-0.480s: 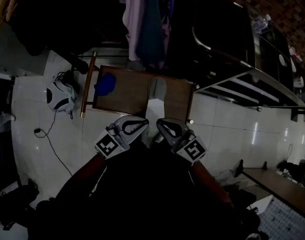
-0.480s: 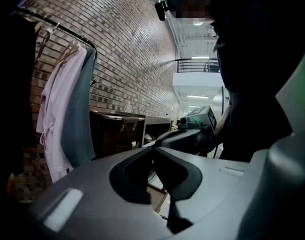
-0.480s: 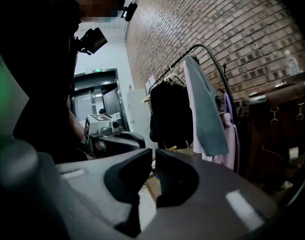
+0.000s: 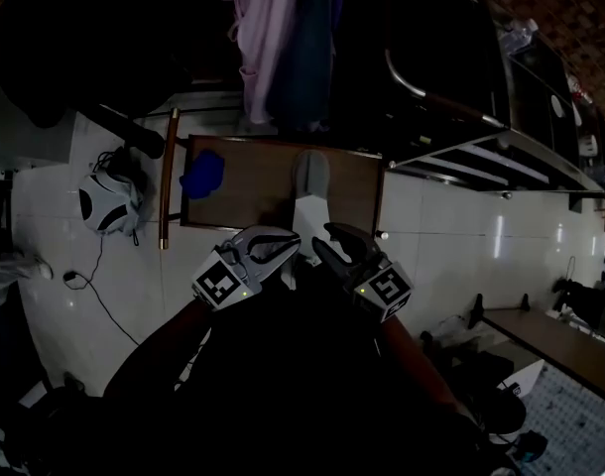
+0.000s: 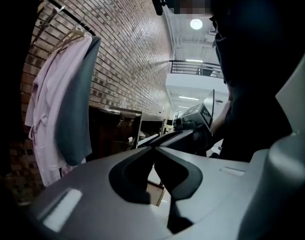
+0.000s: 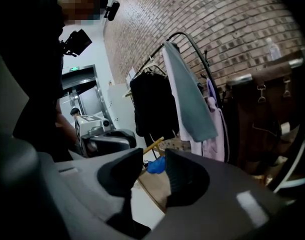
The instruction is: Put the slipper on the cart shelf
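Slipper (image 4: 310, 178): one only, grey toe cap, pale footbed. Flat on the brown cart shelf (image 4: 248, 198), toe pointing away from the grippers. Heel end at the near shelf edge. Exact end hard to make out against the pale floor tiles (image 4: 461, 236). Contact with either gripper: can't tell from the head view. Not seen in either gripper view.

Left gripper (image 4: 283, 250): just left of the heel, jaw tips together, nothing between them. Only a shelf corner and floor show through the gap lower down.
Right gripper (image 4: 327, 247): just right of the heel, jaws partly apart, gripping nothing. Blue object (image 6: 156, 165) and shelf edge show through the gap.

Hard to read:
- Lower half of head view very dark, only reddish sleeves (image 4: 169, 340) and a black mass.
- Blue object on the shelf's far-left corner, well apart from the slipper. Crumpled shape, kind unclear.
- White-and-black object (image 4: 104, 201) on the floor left of the shelf, kind unclear.
- Dark cabinet with metal rails (image 4: 451, 102) at right, partly cut off.

Counts: 2 grippers, 2 marker cubes (image 4: 223, 284), 1 blue object, 1 wooden pole (image 4: 169, 181) along the shelf's left side, 1 floor cable (image 4: 99, 281). Hanging garments: 1 pink (image 4: 255, 38), 1 grey-blue (image 4: 304, 48), plus black ones too dark to count.
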The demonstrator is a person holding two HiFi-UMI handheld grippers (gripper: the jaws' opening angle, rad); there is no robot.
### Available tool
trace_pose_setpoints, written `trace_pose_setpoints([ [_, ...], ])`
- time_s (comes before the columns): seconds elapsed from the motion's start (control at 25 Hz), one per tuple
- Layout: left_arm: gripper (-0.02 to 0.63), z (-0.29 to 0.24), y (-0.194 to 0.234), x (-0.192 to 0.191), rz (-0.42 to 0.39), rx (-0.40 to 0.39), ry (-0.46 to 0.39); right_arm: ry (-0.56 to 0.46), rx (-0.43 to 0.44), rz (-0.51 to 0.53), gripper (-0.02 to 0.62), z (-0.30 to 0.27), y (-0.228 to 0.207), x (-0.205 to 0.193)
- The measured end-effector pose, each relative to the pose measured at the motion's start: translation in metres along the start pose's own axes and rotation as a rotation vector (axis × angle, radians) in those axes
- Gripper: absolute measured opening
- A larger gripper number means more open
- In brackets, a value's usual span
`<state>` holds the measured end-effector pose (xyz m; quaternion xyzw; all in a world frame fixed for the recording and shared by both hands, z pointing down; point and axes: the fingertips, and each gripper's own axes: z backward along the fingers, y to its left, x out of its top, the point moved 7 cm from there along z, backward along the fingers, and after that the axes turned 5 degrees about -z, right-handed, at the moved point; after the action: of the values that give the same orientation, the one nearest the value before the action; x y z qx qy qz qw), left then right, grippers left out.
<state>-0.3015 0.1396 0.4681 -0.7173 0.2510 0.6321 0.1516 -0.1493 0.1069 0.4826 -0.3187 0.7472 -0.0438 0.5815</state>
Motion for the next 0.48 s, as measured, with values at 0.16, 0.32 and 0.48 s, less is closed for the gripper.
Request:
trace_pose_setpoints([
  [0.16, 0.023, -0.007, -0.004, -0.006, -0.004, 0.0, 0.028, 0.098, -0.032, -0.187, 0.223, -0.007, -0.045, -0.047],
  [0.32, 0.027, -0.015, -0.008, -0.02, 0.023, 0.027, 0.059, 0.252, -0.057, -0.32, 0.252, -0.016, -0.089, -0.108],
  [0.48, 0.032, -0.024, -0.012, -0.039, 0.039, 0.031, 0.095, 0.389, -0.085, -0.444, 0.253, -0.021, -0.124, -0.165],
])
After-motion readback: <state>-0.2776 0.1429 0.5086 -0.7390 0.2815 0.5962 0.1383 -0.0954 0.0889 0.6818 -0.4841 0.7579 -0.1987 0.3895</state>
